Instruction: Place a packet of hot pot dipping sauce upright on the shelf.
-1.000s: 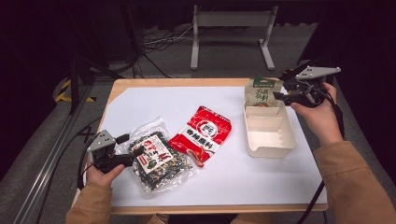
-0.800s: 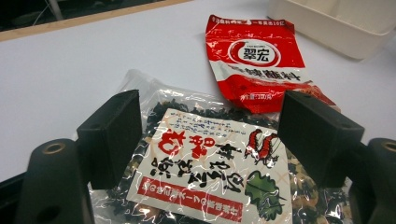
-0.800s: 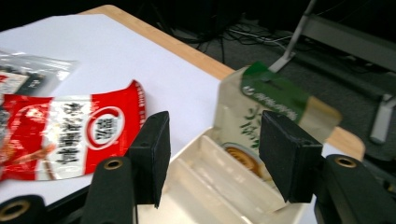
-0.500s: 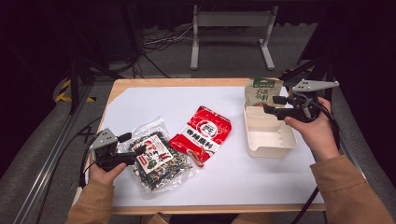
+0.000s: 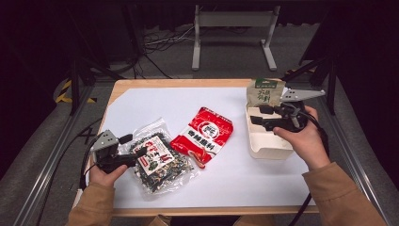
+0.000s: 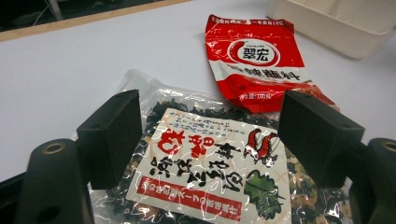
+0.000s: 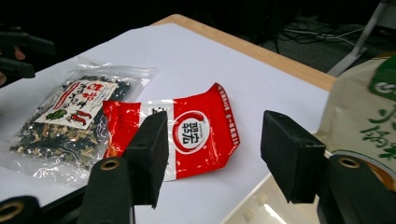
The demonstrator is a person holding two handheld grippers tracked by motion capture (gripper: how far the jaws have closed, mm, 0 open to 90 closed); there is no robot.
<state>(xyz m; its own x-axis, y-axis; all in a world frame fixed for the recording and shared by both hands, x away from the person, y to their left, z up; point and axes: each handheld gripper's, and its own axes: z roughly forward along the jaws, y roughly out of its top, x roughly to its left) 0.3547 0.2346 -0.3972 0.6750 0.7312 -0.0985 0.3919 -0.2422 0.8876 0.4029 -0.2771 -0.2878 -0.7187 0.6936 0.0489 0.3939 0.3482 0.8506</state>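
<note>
White tabletop (image 5: 263, 174) below, my left tongs (image 6: 210, 135) gape astride the seaweed bag (image 6: 205, 179), light, crinkly, slippery, best pinched at an edge; my right tongs (image 7: 212, 149) hang wide, empty.

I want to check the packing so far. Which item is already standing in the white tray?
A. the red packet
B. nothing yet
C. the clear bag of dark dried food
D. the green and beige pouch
D: the green and beige pouch stands at the far end of the white tray, while the red packet and the clear bag lie on the table.
</note>
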